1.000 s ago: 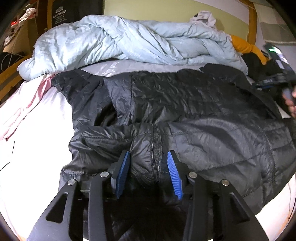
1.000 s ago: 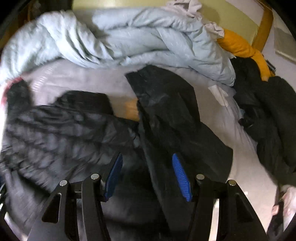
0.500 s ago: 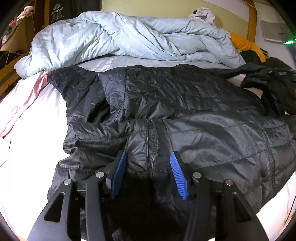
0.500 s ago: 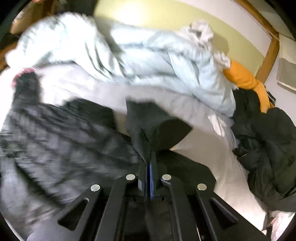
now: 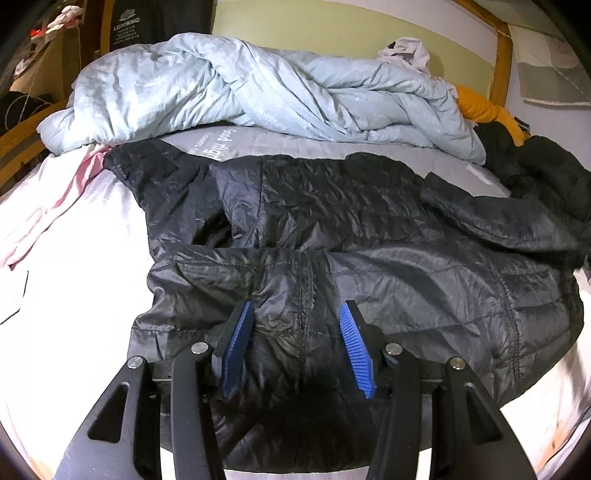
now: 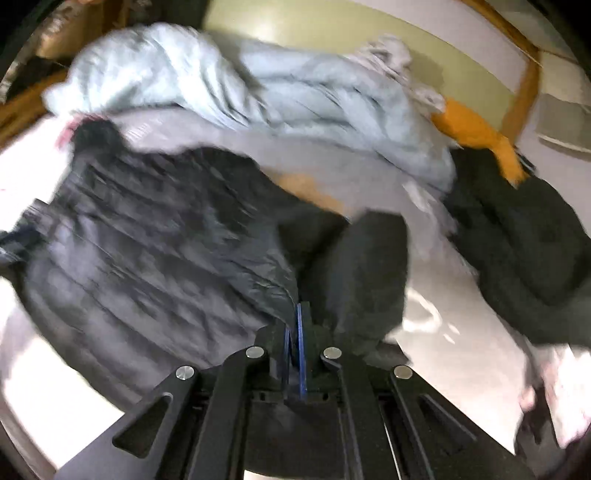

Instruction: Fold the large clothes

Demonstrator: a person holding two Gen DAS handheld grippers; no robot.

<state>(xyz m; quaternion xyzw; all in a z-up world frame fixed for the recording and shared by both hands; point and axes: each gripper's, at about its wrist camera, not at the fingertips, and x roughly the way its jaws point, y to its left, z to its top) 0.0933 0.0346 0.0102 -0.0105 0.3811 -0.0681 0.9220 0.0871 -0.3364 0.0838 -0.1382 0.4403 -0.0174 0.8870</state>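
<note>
The black quilted jacket (image 5: 369, 236) lies spread across the bed (image 5: 92, 280), its zipper seam running up the middle of the near panel in the left wrist view and its collar end toward the left. The far panel lies flat behind the near one, and one sleeve trails off to the right toward a heap of dark clothes (image 5: 543, 173).

The left gripper (image 5: 297, 343) sits low over the near edge of the jacket with its jaws parted; the blue pads (image 5: 236, 343) stand on either side of the zipper seam and fabric bulges between them, but whether they press on it cannot be told, and the jaws have eased slightly wider within the last second.

In the blurred right wrist view, the right gripper (image 6: 295, 343) has its jaws clenched tight on a dark fold of the jacket (image 6: 155, 236), apparently a sleeve, which rises from the pads and droops to the right.

Behind the jacket a pale blue duvet (image 5: 258, 92) is bunched along the head of the bed, against a yellow-green wall (image 5: 332, 26). An orange garment (image 5: 484, 110) lies at the duvet's right end, and a pink cloth (image 5: 74, 184) lies on the white sheet to the left.
</note>
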